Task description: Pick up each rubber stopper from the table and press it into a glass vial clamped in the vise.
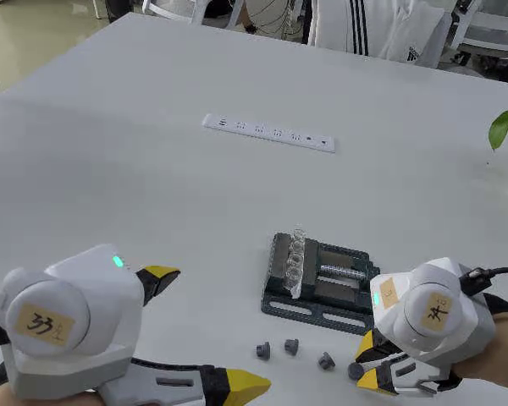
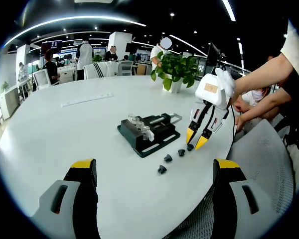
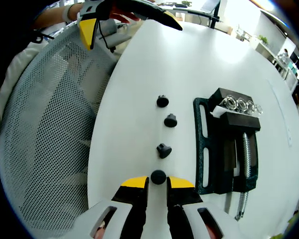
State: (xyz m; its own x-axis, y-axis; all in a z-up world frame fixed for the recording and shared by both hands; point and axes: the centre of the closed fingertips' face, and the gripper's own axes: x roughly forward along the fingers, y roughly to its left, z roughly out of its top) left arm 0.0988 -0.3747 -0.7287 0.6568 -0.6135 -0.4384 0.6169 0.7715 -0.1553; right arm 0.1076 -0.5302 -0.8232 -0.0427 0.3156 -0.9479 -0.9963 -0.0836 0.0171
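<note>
Now my right claw (image 3: 157, 183), narrowly parted, brackets the nearest small dark rubber stopper (image 3: 158, 176); next: pinch, lift toward the clear glass vials (image 3: 237, 104). Left claw (image 2: 154, 165) gapes wide.

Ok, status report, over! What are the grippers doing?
Left gripper open, empty, held back. Right gripper open, tips at the nearest rubber stopper, not gripped. Three more stoppers beside it. Nothing blocking the vise.

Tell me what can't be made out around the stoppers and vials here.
- Head view: the nearest stopper sits half hidden behind the right gripper, so contact is unclear.
- Head view: the vials blur together as clear glass, and the vise hides their lower parts.
</note>
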